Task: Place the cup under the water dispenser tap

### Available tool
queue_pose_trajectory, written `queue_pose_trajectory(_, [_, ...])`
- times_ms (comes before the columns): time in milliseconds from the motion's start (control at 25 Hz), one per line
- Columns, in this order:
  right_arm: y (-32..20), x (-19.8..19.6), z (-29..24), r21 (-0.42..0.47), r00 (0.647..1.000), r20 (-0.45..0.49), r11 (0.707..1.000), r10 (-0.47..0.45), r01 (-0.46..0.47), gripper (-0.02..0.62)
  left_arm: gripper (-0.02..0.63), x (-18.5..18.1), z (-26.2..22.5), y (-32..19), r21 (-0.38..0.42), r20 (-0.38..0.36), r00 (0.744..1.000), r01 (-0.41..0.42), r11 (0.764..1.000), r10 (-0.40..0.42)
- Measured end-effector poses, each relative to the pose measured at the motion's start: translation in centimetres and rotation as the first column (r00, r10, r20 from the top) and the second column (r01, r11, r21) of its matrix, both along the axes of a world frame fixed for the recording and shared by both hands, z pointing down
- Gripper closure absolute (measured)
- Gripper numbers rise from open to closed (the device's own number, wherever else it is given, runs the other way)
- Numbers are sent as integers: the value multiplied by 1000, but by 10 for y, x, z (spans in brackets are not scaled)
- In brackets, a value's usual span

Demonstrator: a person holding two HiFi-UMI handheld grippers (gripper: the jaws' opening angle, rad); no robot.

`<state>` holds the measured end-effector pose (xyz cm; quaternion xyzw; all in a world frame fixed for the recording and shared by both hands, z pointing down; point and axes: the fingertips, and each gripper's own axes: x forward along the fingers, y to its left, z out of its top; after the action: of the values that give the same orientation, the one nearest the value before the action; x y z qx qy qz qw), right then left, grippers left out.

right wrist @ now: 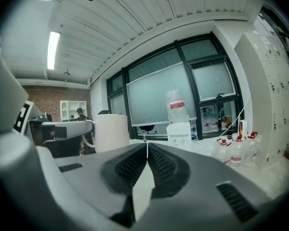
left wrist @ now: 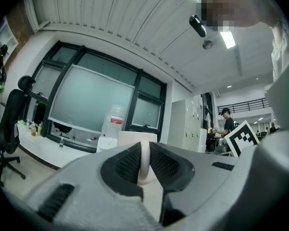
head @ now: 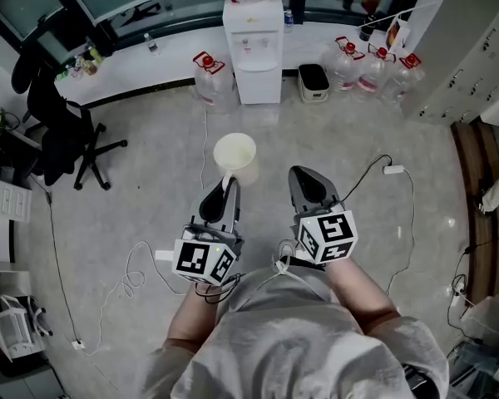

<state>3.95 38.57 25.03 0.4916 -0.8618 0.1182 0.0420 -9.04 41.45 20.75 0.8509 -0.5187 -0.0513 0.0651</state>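
Floor (head: 150,214) grey with loose cables (head: 131,274), water dispenser (head: 257,52) at counter (head: 162,61), left claw (head: 229,183) clamping cup (head: 235,158) handle, right claw (head: 304,178) closed empty

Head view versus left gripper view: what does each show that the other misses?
Only the head view: the water jugs on the floor and the trailing cables. Only the left gripper view: the left gripper shut on the cup's handle, and a person standing far off. Both: the cup and the water dispenser ahead.
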Motion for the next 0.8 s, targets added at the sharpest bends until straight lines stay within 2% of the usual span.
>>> queue_pose_trajectory(320, [-66,52,23,-67,1000,-11,998,-4,3,566,554,52,17,-69,-61,2,1000,-13,998,14])
queue_pose_trajectory(480, [-98,59,36,-99,1000,-12,995,-3,2,566,554,60,26,-108,-85,12,999,-29,996,30])
queue_pose_trajectory(800, [-200,58,52,-137,997,-30,988,74,-77,566,553,59,40,-218,-90,22,994,-108,990,110])
